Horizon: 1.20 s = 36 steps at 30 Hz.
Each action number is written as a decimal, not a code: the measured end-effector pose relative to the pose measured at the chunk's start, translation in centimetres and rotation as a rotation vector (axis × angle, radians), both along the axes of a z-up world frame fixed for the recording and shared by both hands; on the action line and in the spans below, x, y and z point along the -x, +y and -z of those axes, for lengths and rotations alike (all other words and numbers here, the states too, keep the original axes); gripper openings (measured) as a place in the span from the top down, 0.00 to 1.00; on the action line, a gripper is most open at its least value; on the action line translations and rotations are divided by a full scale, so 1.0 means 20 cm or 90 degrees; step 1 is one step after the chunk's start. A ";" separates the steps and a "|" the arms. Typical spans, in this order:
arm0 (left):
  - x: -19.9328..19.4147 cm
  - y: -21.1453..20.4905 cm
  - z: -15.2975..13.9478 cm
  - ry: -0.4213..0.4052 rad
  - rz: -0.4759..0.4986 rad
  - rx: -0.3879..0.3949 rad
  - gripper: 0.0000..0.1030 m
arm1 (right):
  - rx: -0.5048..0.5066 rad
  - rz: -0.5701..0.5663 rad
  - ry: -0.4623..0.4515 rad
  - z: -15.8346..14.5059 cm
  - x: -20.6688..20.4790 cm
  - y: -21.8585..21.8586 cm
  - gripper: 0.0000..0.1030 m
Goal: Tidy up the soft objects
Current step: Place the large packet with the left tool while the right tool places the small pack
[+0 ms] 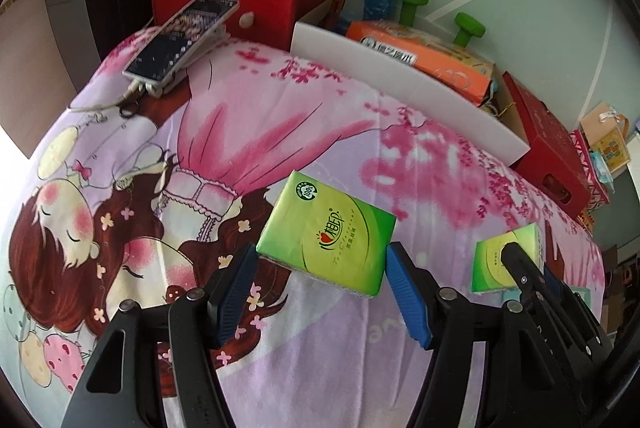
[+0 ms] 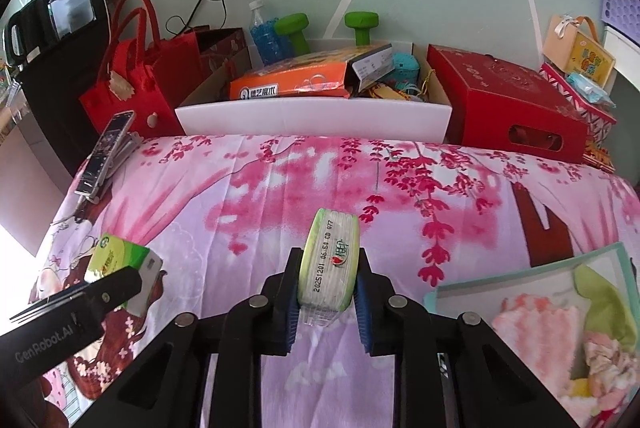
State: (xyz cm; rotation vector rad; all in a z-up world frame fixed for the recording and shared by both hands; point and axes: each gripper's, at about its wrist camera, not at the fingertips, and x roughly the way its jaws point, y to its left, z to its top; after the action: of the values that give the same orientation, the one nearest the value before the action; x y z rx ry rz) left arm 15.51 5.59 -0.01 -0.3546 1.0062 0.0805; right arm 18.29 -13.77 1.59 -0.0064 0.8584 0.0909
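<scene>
A green tissue pack [image 1: 324, 240] sits flat between the blue pads of my left gripper [image 1: 322, 252], which is shut on its two short ends just above the pink cartoon blanket [image 1: 280, 132]. My right gripper [image 2: 328, 260] is shut on a second green tissue pack [image 2: 328, 268], held on edge with its printed white side facing the camera. In the left wrist view this second pack [image 1: 496, 264] shows at the right, partly behind a black right finger [image 1: 520, 268]. In the right wrist view the first pack [image 2: 116, 260] appears at the left.
Behind the blanket stands a white box [image 2: 312, 120] holding an orange package [image 2: 288, 84]. A red felt bag [image 2: 136, 80] and a phone on a stand [image 1: 180, 36] are at the back left, a red carton [image 2: 512, 100] at the back right. A teal-rimmed tray [image 2: 532, 264] with soft cloths lies front right.
</scene>
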 end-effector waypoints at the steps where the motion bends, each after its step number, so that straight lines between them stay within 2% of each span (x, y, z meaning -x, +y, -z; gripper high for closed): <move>1: 0.01 -0.01 -0.02 -0.004 0.001 -0.003 0.35 | 0.000 0.001 -0.002 -0.01 0.01 -0.01 0.76; 8: 0.10 -0.07 -0.16 -0.036 0.023 -0.030 0.35 | 0.007 0.003 0.000 -0.12 0.10 -0.04 0.76; 15: 0.20 -0.13 -0.22 -0.052 0.044 -0.041 0.35 | 0.017 0.012 -0.002 -0.22 0.21 -0.10 0.76; 24: 0.32 -0.18 -0.26 -0.063 0.072 -0.059 0.35 | 0.021 0.040 -0.015 -0.35 0.37 -0.23 0.76; 36: 0.48 -0.28 -0.26 -0.068 0.113 -0.085 0.35 | 0.020 0.064 -0.006 -0.36 0.54 -0.35 0.76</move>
State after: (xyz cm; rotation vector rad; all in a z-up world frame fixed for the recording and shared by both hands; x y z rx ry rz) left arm 5.99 -0.05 5.18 -0.1443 0.9172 -0.0313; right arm 7.59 -20.82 8.84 0.0070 0.8488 -0.0160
